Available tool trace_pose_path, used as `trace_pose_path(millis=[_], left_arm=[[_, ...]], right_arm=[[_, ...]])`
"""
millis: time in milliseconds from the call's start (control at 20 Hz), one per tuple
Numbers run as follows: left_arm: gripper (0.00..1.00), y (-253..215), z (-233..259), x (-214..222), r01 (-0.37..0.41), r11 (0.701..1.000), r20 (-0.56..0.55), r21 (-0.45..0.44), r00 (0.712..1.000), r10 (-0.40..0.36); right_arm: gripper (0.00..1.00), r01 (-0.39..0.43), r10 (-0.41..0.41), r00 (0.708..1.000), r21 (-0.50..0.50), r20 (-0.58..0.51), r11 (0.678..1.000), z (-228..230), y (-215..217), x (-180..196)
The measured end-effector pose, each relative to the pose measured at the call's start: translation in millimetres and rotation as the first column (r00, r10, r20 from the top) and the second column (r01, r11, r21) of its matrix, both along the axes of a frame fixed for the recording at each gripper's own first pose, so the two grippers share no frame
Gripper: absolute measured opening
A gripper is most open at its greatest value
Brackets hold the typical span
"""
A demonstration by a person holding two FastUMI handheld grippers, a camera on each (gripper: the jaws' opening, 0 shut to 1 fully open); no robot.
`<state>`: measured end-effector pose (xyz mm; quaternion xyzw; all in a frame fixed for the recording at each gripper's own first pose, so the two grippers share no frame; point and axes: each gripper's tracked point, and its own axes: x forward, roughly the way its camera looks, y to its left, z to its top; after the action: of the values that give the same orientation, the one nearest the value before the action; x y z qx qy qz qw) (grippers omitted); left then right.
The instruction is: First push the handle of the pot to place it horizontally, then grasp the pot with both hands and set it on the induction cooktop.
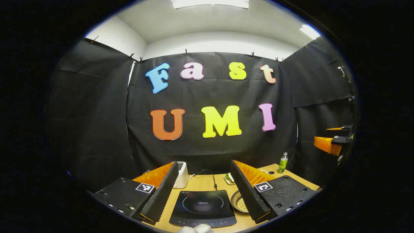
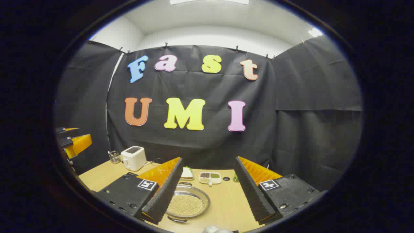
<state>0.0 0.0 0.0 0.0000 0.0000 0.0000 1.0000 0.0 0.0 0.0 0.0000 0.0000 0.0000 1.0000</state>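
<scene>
A shallow silver pot (image 2: 187,203) holding small pale grains sits on the wooden table (image 2: 226,200), low between my right gripper's (image 2: 209,158) open fingers, partly behind the left finger. Its two small loop handles point toward and away from me. In the left gripper view the black induction cooktop (image 1: 202,205) lies between my left gripper's (image 1: 204,162) open fingers, and the pot (image 1: 238,202) stands just right of it, half hidden by the right finger. Both grippers hover above the table and hold nothing. The left gripper (image 2: 72,140) also shows far left, the right gripper (image 1: 333,142) far right.
A white toaster (image 2: 133,157) and a wire holder (image 2: 114,156) stand at the back left. Behind the pot are a small plate of food (image 2: 187,173) and a divided white dish (image 2: 210,177). A green bottle (image 1: 283,162) stands at the back right. A cable (image 1: 213,179) runs behind the cooktop.
</scene>
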Motion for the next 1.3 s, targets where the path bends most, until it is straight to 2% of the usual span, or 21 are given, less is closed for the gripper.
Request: trace_pose_path(millis=[800,950,1050,1150,1200,1300], left_arm=[[0.96,12,-4,1,-0.014,1.0,-0.002,-0.008,1.0,0.014],[0.96,14,-8,2,-0.018,1.0,-0.004,-0.009,1.0,0.017],[0.96,15,-9,3,-0.018,1.0,-0.006,-0.008,1.0,0.018],[0.96,17,-10,3,-0.024,1.0,-0.005,-0.006,1.0,0.024],[0.96,19,-10,3,-0.025,1.0,-0.006,-0.008,1.0,0.025],[0.96,21,-12,4,-0.03,0.999,-0.007,-0.012,1.0,0.03]], right_arm=[[0.99,-0.011,0.011,1.0,0.001,-0.019,1.0,-5,13,2],[0.99,-0.056,0.056,0.998,0.008,-0.037,0.998,-9,27,4],[0.85,-0.077,0.077,0.996,0.001,-0.046,0.997,-8,33,5],[0.54,-0.1,0.1,0.993,0.005,-0.06,0.995,-11,43,8],[0.29,-0.113,0.113,0.99,0.005,-0.082,0.994,-17,43,10],[0.0,-0.192,0.195,0.97,0.04,-0.145,0.981,-32,64,12]])
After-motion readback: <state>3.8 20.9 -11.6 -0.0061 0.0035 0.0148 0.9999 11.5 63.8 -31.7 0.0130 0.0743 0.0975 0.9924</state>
